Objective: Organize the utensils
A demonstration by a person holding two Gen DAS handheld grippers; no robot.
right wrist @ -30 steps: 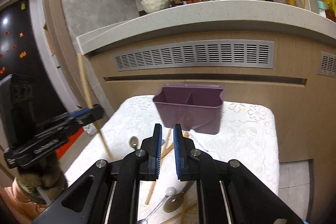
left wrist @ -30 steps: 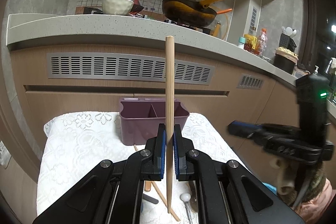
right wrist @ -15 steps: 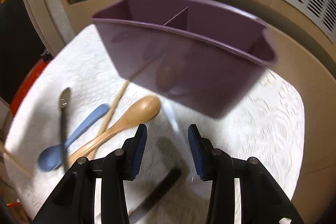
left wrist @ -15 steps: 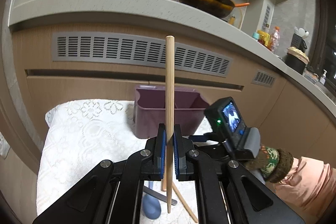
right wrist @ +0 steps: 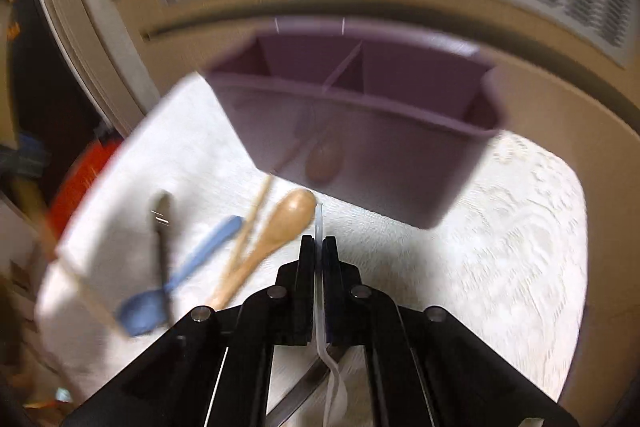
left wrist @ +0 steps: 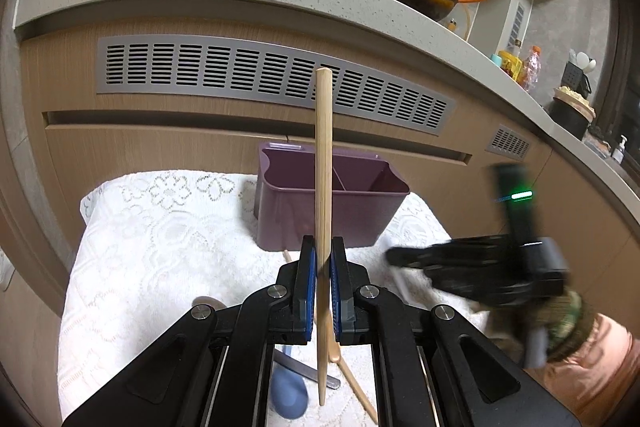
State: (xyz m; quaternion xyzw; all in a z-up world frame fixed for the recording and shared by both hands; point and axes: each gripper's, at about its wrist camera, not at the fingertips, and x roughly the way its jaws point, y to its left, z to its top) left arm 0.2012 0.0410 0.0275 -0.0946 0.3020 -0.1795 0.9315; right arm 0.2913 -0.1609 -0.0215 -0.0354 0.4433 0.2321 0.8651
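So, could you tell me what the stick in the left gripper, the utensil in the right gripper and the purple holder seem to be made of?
The chopstick in the left gripper looks like bare bamboo or wood: pale tan, matte. The utensil in the right gripper seems translucent white plastic, thin and milky. The purple holder looks like moulded plastic with a smooth, slightly glossy wall.

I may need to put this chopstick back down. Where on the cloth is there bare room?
The white cloth is bare left of the purple caddy, out to its left edge, and right of the caddy toward the far corner. In front of the caddy it is crowded: wooden spoon, blue spoon, a chopstick.
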